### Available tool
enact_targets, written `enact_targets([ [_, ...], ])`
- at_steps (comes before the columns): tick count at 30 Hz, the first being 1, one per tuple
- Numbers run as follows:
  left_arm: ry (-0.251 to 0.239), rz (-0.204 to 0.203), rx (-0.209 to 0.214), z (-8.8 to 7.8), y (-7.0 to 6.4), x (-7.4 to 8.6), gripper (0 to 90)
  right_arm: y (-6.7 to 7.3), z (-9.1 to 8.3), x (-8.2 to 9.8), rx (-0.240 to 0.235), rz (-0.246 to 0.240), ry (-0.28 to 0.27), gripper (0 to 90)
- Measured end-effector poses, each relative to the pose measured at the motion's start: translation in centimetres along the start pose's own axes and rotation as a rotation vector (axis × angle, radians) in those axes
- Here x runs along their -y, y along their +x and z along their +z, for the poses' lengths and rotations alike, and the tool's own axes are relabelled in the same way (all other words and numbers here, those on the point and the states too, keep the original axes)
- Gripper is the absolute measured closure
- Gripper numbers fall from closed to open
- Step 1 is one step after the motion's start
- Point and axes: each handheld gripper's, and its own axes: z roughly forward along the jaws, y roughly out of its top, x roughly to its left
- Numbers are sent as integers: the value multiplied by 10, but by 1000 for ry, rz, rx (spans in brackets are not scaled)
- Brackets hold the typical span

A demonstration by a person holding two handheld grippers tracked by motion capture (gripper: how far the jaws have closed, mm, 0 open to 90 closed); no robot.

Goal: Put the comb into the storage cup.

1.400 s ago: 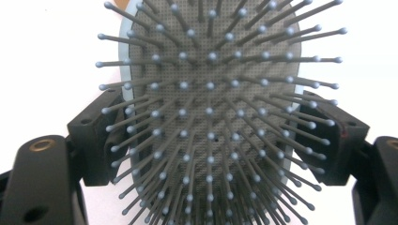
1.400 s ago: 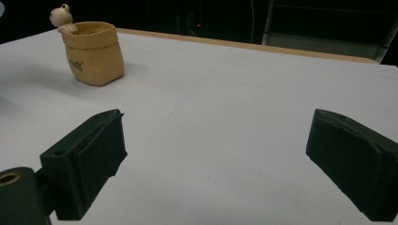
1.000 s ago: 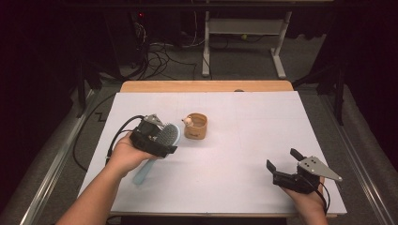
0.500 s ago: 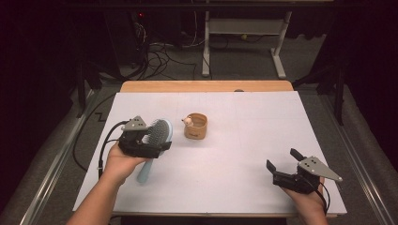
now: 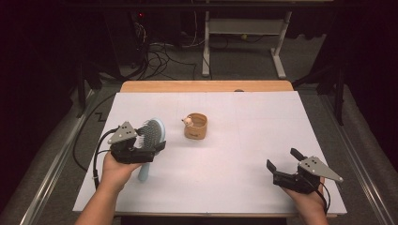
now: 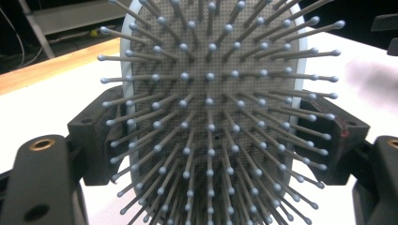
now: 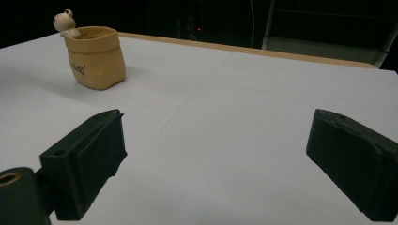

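My left gripper (image 5: 151, 148) is shut on a pale blue hairbrush (image 5: 153, 132) at the left of the white table, and the handle sticks out below it toward the near edge. In the left gripper view the grey bristled face of the hairbrush (image 6: 211, 93) points at the camera, with a black jaw pressed on each of its sides. A tan pot (image 5: 196, 126) with a small figure on its rim stands mid-table, right of the brush. My right gripper (image 5: 282, 159) rests near the front right with its jaws wide open and nothing between them (image 7: 216, 159). The same pot (image 7: 96, 56) stands far off at its upper left.
A white sheet (image 5: 234, 178) covers the table, and a strip of bare wood (image 5: 206, 86) shows along the far edge. Beyond it are a dark floor, cables and a desk frame (image 5: 244, 47). Each gripper trails a black cable.
My left hand has carried the hairbrush leftward and a little nearer the front edge, away from the pot. The right gripper has stayed where it was.
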Motion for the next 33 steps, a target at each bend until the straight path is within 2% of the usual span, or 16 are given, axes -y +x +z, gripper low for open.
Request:
enact_targets([
  [8, -89, -8, -11, -7, 2, 7, 208, 1, 0, 0, -4, 0, -7, 54],
  [18, -171, -15, -26, -15, 4, 15, 208, 1, -1, -1, -2, -2, -11, 54],
  [33, -245, -4, -33, -21, 3, 22, 208, 2, -1, 0, 0, -4, -11, 54],
])
